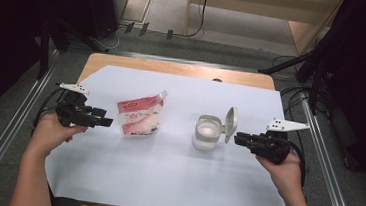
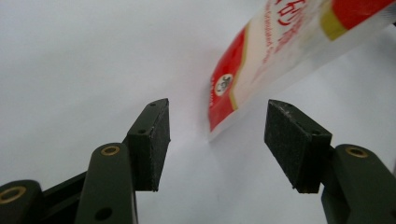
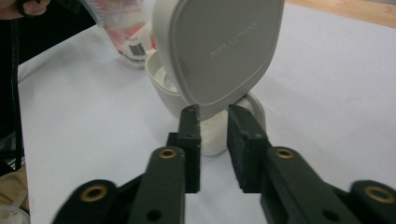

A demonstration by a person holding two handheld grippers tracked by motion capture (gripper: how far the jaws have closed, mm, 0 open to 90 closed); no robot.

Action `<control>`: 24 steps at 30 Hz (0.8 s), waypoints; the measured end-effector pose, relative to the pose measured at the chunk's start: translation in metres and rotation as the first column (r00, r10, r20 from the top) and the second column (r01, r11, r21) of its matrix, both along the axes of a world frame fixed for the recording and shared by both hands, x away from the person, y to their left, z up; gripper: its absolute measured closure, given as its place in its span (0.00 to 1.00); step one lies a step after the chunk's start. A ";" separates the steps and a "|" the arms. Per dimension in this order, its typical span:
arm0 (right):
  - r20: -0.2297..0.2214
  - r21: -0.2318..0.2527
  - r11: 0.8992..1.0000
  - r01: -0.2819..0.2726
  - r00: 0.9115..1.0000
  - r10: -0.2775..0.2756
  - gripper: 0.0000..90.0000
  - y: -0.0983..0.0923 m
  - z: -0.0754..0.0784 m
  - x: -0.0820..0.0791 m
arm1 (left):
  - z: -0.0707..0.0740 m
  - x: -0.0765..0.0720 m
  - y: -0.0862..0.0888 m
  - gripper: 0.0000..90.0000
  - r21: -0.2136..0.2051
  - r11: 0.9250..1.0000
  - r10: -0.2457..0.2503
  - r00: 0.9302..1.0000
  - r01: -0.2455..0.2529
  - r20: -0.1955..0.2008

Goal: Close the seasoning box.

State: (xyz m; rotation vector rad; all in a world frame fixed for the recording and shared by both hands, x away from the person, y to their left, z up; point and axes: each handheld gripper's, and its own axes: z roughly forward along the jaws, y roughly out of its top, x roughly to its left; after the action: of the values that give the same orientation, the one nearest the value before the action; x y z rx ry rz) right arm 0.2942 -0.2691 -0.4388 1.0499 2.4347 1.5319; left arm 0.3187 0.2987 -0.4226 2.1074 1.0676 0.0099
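Left tongs (image 2: 217, 140) gape before the pouch (image 1: 139, 115); right tongs (image 3: 214, 116) (narrow gap) stand nearly together by the jar's lid (image 3: 219, 46).

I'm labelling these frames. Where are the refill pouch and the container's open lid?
refill pouch (image 1: 139, 117), high view, middle of its printed front.
open lid (image 3: 219, 51), right gripper view, centre of its outer face.

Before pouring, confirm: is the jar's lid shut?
No: the lid stands flipped up beside the jar's open mouth.

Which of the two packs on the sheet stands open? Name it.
The white jar, right of the middle: its hinged lid is flipped up, so you see inside. The red and white pouch to its left looks shut.
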 end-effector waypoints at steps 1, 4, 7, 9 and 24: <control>0.001 -0.005 1.000 0.009 1.000 -0.009 0.92 -0.001 0.001 0.001 | -0.001 0.001 0.001 0.47 -0.001 1.000 0.010 1.000 -0.010 -0.005; 0.003 0.024 0.999 0.039 0.999 -0.039 0.98 -0.003 0.003 0.007 | 0.000 0.003 0.005 0.47 -0.010 0.999 0.032 0.999 -0.032 -0.010; 0.009 0.042 0.997 0.060 0.998 -0.061 1.00 -0.004 0.008 0.014 | -0.001 0.002 0.007 0.47 -0.008 0.999 0.042 0.999 -0.042 0.004; 0.007 0.053 0.996 0.065 0.998 -0.066 1.00 -0.003 0.011 0.018 | -0.001 0.002 0.007 0.47 -0.003 0.999 0.039 0.999 -0.039 0.010; -0.025 0.055 0.998 0.037 0.999 -0.036 1.00 0.012 0.015 0.042 | -0.007 0.005 -0.004 0.48 0.030 0.999 0.021 1.000 -0.022 0.014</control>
State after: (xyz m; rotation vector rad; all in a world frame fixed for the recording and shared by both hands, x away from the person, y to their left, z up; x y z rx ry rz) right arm 0.3367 -0.2567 -0.4242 1.1221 2.3871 1.5935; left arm 0.3235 0.2950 -0.4292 2.1195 1.0879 0.0512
